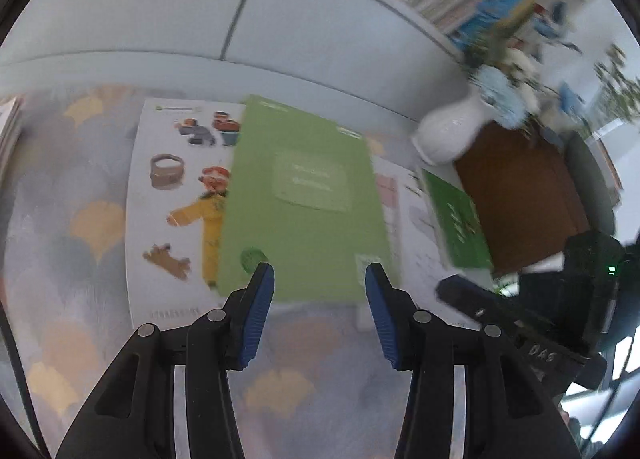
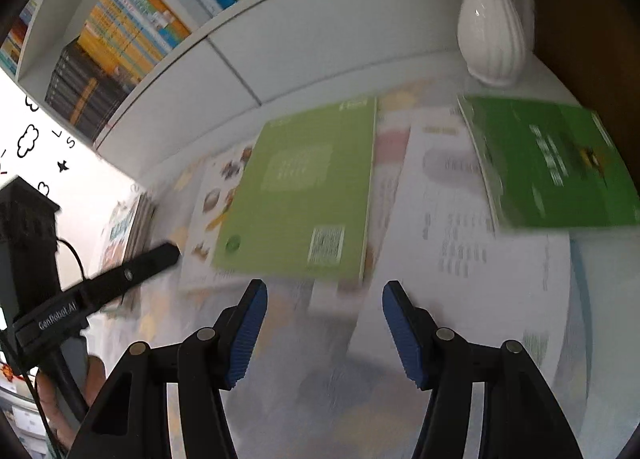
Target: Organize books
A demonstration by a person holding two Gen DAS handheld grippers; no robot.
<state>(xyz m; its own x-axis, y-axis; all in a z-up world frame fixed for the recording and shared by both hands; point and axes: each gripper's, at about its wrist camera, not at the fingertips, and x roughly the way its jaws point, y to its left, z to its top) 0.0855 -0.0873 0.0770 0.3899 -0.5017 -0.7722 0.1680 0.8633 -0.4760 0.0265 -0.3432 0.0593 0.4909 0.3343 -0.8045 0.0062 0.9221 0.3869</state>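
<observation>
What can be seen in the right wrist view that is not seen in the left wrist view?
Only the right wrist view shows the shelf compartment of orange and dark books at upper left, and the left gripper's finger reaching in.

Only the left wrist view shows the brown board behind the vase, and the right gripper's finger.

Both show the light green book lying on the picture book, the dark green book, and the white vase.

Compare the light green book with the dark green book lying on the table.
The light green book is pale and lies mid-table over an illustrated sheet; the dark green book is deeper green and lies nearer the white vase. The light one shows a code patch; the dark one pale lettering. Both lie flat, closed.
</observation>
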